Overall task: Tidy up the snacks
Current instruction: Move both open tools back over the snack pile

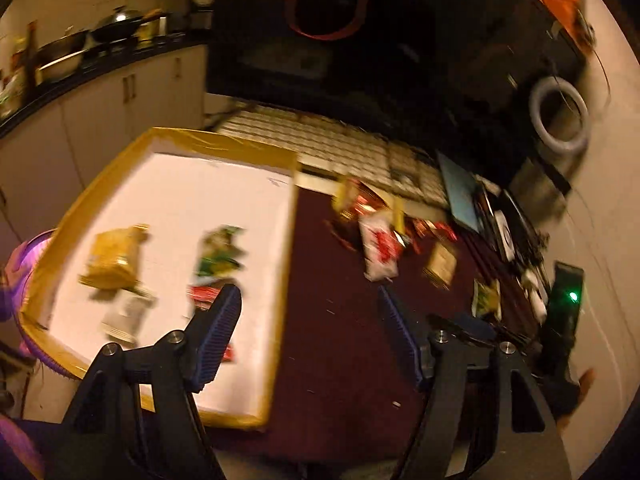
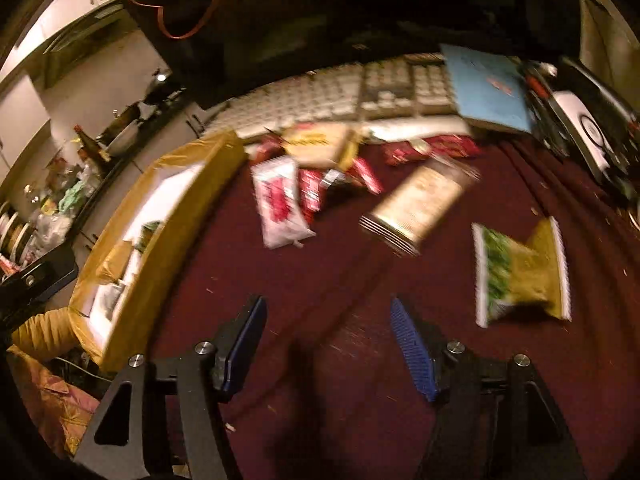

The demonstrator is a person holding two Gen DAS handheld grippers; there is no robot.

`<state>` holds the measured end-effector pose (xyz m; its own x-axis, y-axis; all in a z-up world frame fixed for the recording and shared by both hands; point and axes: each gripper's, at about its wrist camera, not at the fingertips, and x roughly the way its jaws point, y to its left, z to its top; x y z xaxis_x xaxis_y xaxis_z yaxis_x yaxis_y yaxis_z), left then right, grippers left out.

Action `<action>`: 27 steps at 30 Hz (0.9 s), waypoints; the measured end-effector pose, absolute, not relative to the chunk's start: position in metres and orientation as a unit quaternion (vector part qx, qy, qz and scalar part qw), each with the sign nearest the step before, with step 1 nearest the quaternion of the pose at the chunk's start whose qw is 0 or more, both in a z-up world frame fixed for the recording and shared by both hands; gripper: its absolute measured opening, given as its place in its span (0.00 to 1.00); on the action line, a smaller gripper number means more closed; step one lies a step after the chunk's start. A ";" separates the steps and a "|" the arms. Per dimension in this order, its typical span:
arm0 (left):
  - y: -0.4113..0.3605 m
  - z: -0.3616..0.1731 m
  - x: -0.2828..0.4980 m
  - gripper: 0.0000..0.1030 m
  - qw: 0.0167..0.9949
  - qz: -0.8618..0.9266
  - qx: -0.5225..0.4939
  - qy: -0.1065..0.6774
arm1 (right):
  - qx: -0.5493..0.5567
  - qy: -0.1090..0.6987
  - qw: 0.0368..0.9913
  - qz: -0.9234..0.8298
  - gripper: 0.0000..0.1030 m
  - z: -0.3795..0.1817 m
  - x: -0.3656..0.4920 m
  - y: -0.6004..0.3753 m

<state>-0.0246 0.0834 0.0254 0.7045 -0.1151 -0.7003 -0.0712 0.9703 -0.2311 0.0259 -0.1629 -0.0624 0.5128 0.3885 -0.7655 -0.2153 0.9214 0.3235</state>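
A shallow box [image 1: 256,152] with yellow-taped walls and a white floor lies at left on a dark red cloth [image 1: 340,340]. In it lie a yellow packet [image 1: 114,256], a green packet [image 1: 220,252], a red packet [image 1: 202,294] and a white one [image 1: 126,316]. My left gripper [image 1: 308,304] is open and empty, over the box's right wall. More snacks lie loose on the cloth: a white-and-red packet [image 2: 280,204], a tan packet [image 2: 420,204], a green-and-yellow packet [image 2: 520,272], red packets [image 2: 432,148]. My right gripper [image 2: 328,312] is open and empty above bare cloth.
A white keyboard [image 2: 328,92] runs along the far edge of the cloth. A blue booklet [image 2: 488,88] and dark clutter [image 2: 588,128] sit at the right. A tape roll [image 1: 560,116] stands at far right. A kitchen counter with pots [image 1: 80,52] is at far left.
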 end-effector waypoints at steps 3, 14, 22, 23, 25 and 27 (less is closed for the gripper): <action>0.064 0.026 -0.027 0.67 0.912 -0.025 -0.114 0.394 | 0.106 0.458 0.864 0.183 0.68 -0.063 0.021 -0.171; 0.030 0.018 -0.025 0.67 0.900 -0.033 -0.106 0.421 | 0.119 0.437 0.862 0.228 0.77 -0.063 0.006 -0.183; 0.022 0.016 -0.027 0.67 0.897 -0.038 -0.107 0.427 | 0.155 0.440 0.852 0.238 0.76 -0.058 -0.005 -0.203; 0.022 0.016 -0.028 0.67 0.897 -0.042 -0.107 0.426 | 0.158 0.440 0.854 0.229 0.74 -0.058 -0.007 -0.207; 0.022 0.013 -0.030 0.67 0.898 -0.047 -0.107 0.425 | 0.162 0.439 0.857 0.214 0.73 -0.057 -0.009 -0.214; 0.024 0.009 -0.028 0.67 0.894 -0.050 -0.111 0.431 | 0.167 0.436 0.863 0.195 0.68 -0.055 -0.011 -0.224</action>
<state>-0.0279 0.0240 0.0092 0.6240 -0.1858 -0.7590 -0.0057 0.9702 -0.2421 -0.0115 -0.2239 -0.0554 0.5440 0.4815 -0.6872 -0.1901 0.8684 0.4579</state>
